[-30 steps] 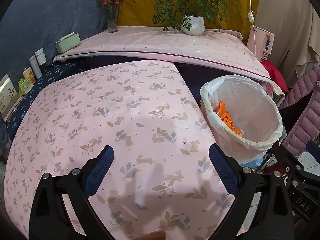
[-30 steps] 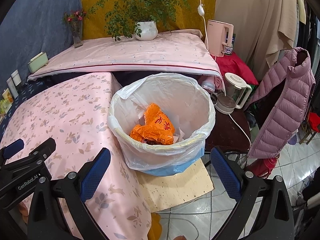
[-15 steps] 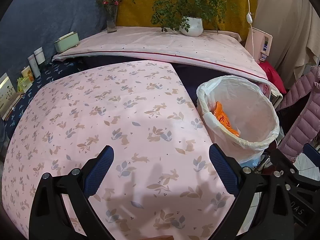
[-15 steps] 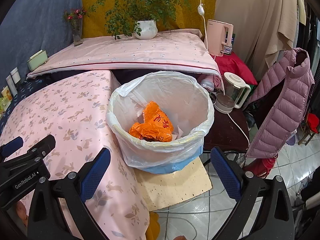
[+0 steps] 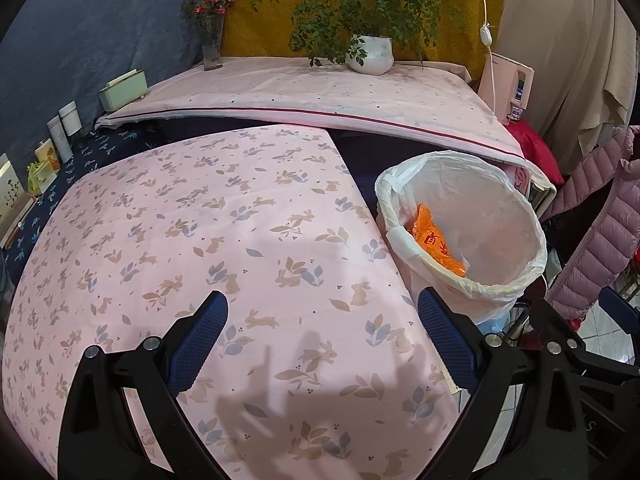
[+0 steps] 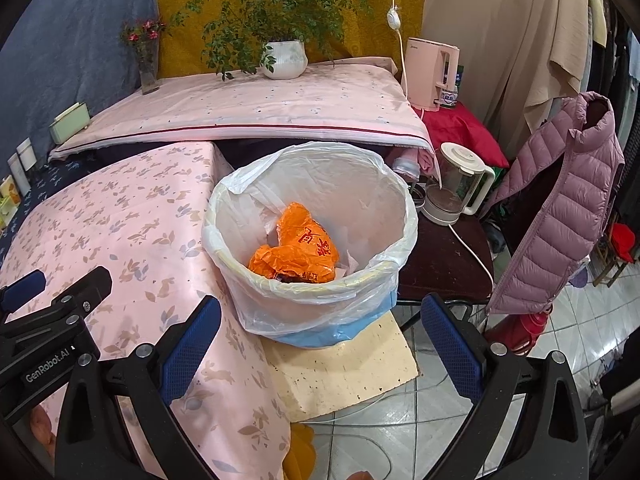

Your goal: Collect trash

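1. My left claw (image 5: pixel 322 332) and my right claw (image 6: pixel 320 334) both hang wide open, holding nothing
2. One bin (image 6: pixel 308 284) with a clear liner stands just beside the table; one crumpled orange bag (image 6: pixel 298 250) lies inside it
3. One pink rabbit-print cloth (image 5: pixel 208 240) covers the table
4. Behind: one potted plant (image 6: pixel 284 58), one vase of flowers (image 6: pixel 146 60), one kettle (image 6: pixel 456 190), one puffy jacket (image 6: pixel 560 208)
5. Tiled floor (image 6: pixel 440 420); the bin rests on a yellowish board (image 6: pixel 352 368)
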### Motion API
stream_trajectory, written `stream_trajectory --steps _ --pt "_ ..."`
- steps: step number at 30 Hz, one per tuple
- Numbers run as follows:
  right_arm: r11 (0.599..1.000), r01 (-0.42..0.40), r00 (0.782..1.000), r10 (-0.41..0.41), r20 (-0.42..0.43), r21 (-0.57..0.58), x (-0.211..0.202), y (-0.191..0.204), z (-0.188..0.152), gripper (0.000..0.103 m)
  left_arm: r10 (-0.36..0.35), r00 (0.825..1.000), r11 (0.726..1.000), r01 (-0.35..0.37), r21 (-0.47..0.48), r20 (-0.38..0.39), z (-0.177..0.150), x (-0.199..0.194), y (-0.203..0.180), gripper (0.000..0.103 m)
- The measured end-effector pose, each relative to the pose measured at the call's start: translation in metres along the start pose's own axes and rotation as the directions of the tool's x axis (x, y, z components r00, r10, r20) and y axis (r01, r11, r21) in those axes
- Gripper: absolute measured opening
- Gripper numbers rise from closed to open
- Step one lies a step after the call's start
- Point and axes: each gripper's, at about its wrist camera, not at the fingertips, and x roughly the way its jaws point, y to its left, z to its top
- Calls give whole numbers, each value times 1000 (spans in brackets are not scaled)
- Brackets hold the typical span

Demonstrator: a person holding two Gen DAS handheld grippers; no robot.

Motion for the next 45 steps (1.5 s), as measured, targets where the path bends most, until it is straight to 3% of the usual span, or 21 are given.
stream_trajectory --steps 45 --pt "999 36 999 -36 -13 30 -1 -16 3 96 -31 999 999 30 41 17 14 -4 -19 91"
